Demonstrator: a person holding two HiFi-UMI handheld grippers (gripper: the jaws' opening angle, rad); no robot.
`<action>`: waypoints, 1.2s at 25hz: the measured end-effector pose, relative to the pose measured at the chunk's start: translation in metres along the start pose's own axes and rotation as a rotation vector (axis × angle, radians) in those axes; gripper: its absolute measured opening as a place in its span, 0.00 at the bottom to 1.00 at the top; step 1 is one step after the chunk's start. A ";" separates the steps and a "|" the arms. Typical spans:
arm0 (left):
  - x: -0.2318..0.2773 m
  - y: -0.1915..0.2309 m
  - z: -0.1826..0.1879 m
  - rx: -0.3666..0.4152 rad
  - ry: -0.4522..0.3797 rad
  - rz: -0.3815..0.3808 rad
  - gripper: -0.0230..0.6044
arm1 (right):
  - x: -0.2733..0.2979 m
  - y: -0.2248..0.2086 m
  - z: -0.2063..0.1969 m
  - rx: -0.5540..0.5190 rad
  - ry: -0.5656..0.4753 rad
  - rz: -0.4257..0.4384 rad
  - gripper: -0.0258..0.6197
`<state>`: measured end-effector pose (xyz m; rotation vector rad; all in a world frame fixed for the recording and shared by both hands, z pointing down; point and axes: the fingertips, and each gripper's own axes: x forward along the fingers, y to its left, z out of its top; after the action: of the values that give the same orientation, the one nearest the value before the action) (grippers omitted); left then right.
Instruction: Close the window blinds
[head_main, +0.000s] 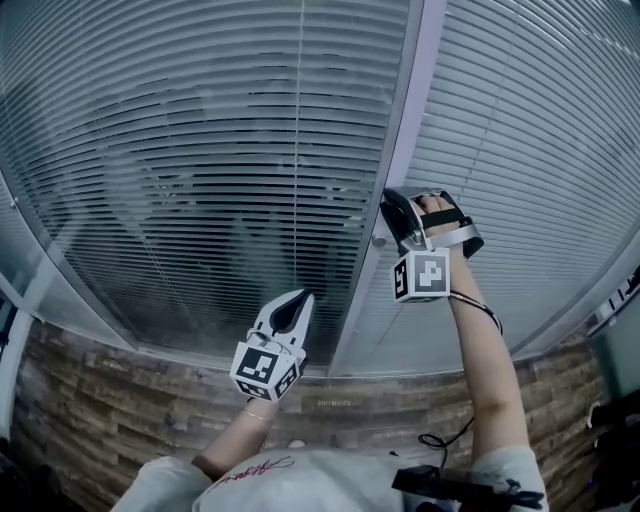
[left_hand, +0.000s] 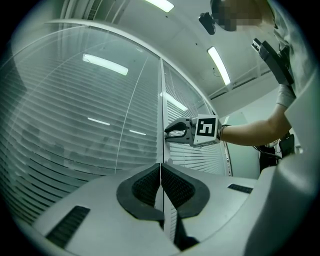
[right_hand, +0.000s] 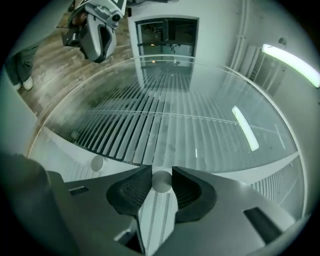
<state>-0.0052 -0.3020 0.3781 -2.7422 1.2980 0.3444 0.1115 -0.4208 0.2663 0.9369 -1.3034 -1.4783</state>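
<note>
Slatted blinds (head_main: 180, 150) hang behind glass left of a pale frame post (head_main: 405, 130), with their slats tilted so that I can see through. The blinds (head_main: 540, 140) right of it look flatter. My right gripper (head_main: 386, 222) is at the post, shut on a small round silver knob (right_hand: 161, 181) that sits between both pads. A second knob (right_hand: 97, 163) is on the frame nearby. My left gripper (head_main: 298, 298) is lower and left of the post, shut with nothing in it. In the left gripper view its jaws (left_hand: 160, 174) meet, and the right gripper (left_hand: 171, 134) shows ahead.
A thin cord (head_main: 299, 150) runs down the left blinds. Wood-patterned floor (head_main: 100, 410) lies below the window. A black device (head_main: 455, 487) hangs at the person's waist. A dark door (right_hand: 167, 35) shows in the right gripper view.
</note>
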 end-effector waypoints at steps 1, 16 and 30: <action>0.000 0.000 0.001 -0.002 -0.001 0.000 0.07 | 0.000 0.000 0.000 -0.017 0.005 -0.005 0.25; -0.006 0.001 -0.002 -0.012 0.009 -0.003 0.07 | -0.007 -0.018 -0.021 1.472 -0.001 -0.384 0.31; -0.010 0.006 -0.006 -0.019 0.010 -0.005 0.07 | -0.007 -0.017 -0.010 0.736 -0.021 -0.262 0.24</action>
<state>-0.0146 -0.2993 0.3865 -2.7652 1.2966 0.3453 0.1205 -0.4171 0.2479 1.6125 -1.8416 -1.1921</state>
